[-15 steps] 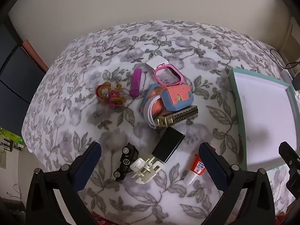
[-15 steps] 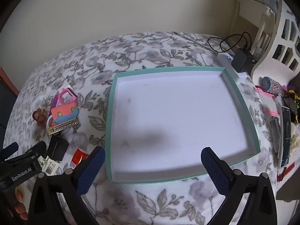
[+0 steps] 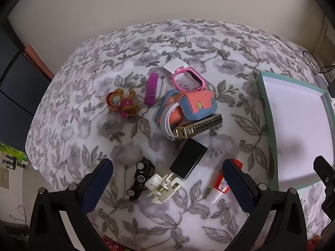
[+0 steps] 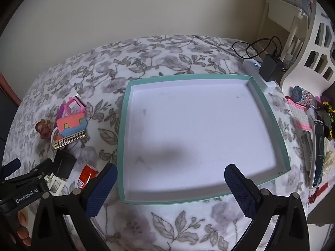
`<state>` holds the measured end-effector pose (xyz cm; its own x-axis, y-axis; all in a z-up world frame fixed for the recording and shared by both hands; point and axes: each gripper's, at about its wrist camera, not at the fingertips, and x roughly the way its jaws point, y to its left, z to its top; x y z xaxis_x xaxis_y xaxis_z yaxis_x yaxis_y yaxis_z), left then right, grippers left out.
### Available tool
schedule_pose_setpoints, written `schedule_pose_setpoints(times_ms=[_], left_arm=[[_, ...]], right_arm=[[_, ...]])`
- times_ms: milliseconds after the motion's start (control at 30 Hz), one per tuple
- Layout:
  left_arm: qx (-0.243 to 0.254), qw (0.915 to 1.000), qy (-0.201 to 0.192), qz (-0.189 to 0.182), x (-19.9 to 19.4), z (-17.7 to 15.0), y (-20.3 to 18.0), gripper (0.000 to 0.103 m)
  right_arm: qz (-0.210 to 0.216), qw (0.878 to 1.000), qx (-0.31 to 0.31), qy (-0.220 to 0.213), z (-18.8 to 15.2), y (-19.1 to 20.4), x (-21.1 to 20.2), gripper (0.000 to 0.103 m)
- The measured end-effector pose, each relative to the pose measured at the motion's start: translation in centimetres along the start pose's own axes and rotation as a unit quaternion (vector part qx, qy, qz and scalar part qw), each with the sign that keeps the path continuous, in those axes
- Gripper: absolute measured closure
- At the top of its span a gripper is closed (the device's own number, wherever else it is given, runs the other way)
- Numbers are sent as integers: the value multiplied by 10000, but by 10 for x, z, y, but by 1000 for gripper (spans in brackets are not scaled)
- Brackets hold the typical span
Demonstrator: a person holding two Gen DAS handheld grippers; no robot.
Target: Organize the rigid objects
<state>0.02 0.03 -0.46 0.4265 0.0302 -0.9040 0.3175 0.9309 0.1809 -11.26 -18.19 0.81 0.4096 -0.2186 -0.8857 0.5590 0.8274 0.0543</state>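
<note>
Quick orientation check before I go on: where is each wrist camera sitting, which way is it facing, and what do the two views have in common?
Left wrist: behind the open left gripper, angled down at the toy car, white clip, black box and glue tube; the right gripper's edge shows.
Right wrist: behind the open right gripper, angled down at the empty teal tray; the left gripper and fingertips show.
Shared: tray, gold lighter, glue tube, floral bedspread.

Floral bedspread (image 3: pixel 83 104) carries toys (image 3: pixel 123 104), probably a lighter (image 3: pixel 199 125), tray (image 4: pixel 123 125).
</note>
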Motion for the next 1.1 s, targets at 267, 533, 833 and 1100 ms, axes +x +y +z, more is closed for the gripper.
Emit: schedule_pose_setpoints(times_ms=[267,533,833,1100], left_arm=[[-1,10000,50,20,1,1,-1,0],[-5,9999,112,16,5,0,-1,0],[0,9999,119,17,5,-1,-1,0],[2,9999,121,18,5,-1,0,0]], right_arm=[[-9,10000,-2,8,0,1,1,0],[-28,10000,-24,30,-1,3,-1,0],[-38,10000,-36,39,-1,2,2,0],[-59,9999,-59,66,-1,3,3,0]])
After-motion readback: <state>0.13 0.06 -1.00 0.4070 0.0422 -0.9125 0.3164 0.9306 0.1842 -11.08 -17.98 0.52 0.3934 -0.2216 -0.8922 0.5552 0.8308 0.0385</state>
